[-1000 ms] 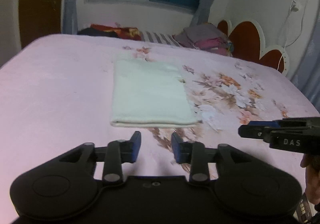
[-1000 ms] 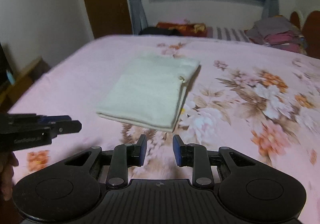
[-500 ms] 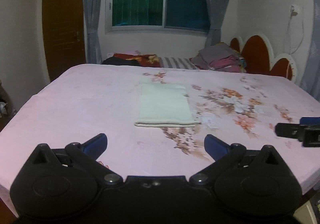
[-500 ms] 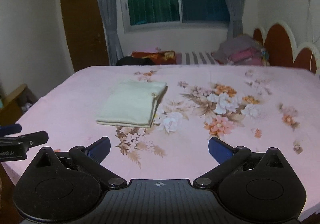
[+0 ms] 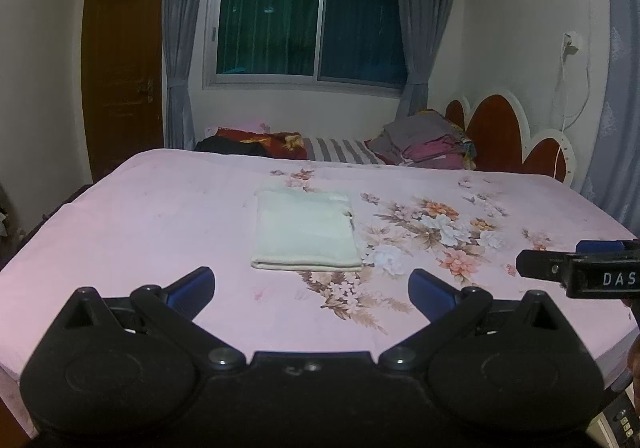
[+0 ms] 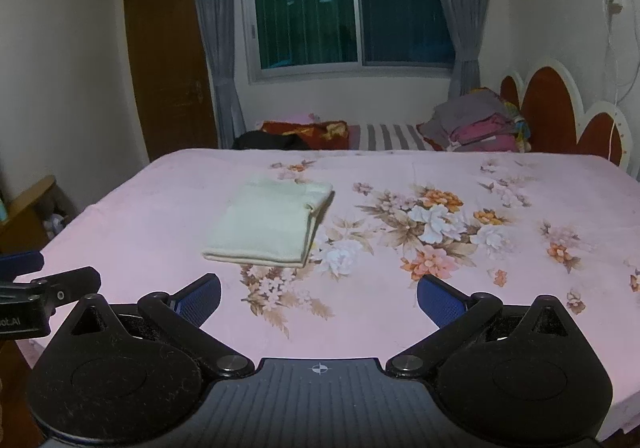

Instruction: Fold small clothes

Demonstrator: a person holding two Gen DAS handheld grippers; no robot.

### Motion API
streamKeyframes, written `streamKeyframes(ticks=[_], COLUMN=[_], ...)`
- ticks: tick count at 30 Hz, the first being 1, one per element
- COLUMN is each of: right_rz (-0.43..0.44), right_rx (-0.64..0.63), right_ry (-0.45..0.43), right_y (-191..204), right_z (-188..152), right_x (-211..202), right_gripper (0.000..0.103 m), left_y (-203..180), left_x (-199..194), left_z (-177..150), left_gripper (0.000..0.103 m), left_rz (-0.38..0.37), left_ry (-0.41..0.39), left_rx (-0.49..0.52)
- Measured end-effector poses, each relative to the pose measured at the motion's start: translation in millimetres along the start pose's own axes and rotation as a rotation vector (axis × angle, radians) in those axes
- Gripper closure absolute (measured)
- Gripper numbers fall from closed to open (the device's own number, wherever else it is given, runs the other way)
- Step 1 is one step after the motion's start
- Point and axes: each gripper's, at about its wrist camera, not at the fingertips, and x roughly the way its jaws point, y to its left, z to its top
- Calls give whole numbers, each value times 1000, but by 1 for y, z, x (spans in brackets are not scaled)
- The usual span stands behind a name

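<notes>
A small cream-white cloth (image 5: 306,234) lies folded into a neat rectangle on the pink floral bed sheet (image 5: 140,224). It also shows in the right wrist view (image 6: 268,226). My left gripper (image 5: 312,290) is open and empty, held back from the cloth near the bed's front edge. My right gripper (image 6: 319,294) is open and empty, also short of the cloth and to its right. The right gripper's side shows at the right edge of the left wrist view (image 5: 576,274). The left gripper's side shows at the left edge of the right wrist view (image 6: 44,288).
A stack of folded clothes (image 5: 424,146) and a striped cloth (image 5: 340,150) lie at the far edge by the red headboard (image 5: 504,132). A dark and red bundle (image 5: 256,140) lies under the window. A wooden door (image 5: 120,76) stands at the left.
Both grippers have opened wide and pulled back and up from the folded cloth. The cloth lies still and looks farther away.
</notes>
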Motion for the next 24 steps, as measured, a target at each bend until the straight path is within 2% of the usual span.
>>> streamKeyframes(ticks=[24], right_rz=[11], right_rx=[-10], right_ry=[-10], right_y=[-2], right_z=[6], right_x=[-11], right_gripper=[0], left_y=[-8], left_x=[-9], left_z=[6], left_gripper=[0], left_rz=[-7], left_ry=[-22], left_rx=[23])
